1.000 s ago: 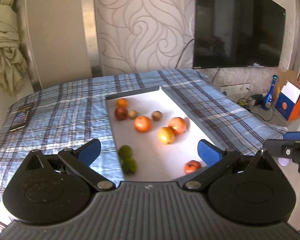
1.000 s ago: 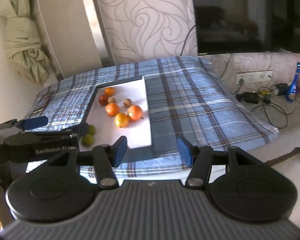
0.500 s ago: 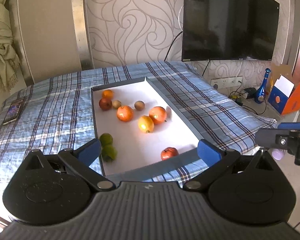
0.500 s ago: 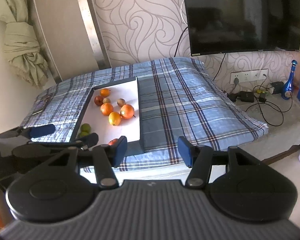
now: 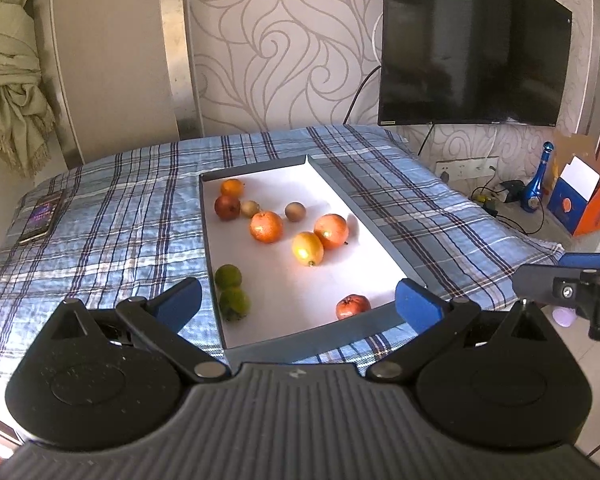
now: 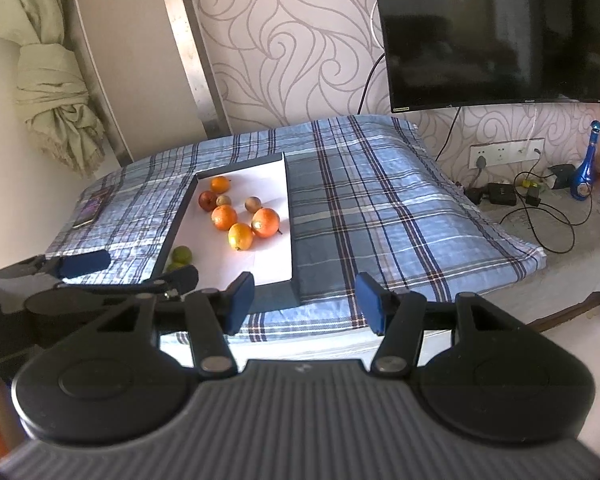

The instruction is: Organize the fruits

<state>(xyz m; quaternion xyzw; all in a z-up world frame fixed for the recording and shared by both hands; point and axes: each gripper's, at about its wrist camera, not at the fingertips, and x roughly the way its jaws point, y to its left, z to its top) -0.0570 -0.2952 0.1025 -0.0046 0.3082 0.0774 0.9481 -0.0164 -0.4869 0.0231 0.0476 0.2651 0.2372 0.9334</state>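
Observation:
A shallow grey tray with a white floor (image 5: 380, 236) (image 6: 287, 220) lies on a bed with a blue plaid cover. In it lie several fruits: oranges (image 5: 266, 227) (image 6: 224, 217), a yellow lemon (image 5: 307, 248), a dark red apple (image 5: 227, 207), two brown kiwis (image 5: 295, 211), two green limes (image 5: 228, 277) at the left wall, and a small red fruit (image 5: 352, 306) near the front wall. My left gripper (image 5: 298, 306) is open and empty, hovering before the tray's near end. My right gripper (image 6: 304, 300) is open and empty, to the tray's right, over the bed edge.
A phone (image 5: 39, 218) lies on the bed's left side. A TV (image 5: 472, 52) hangs on the wall behind. On the floor to the right are cables (image 6: 540, 216), a blue bottle (image 5: 536, 188) and an orange box (image 5: 596, 204). A tied curtain (image 6: 55, 108) hangs at left.
Both grippers have pulled back and away from the tray; the whole tray and its front wall now show. The fruits have not moved.

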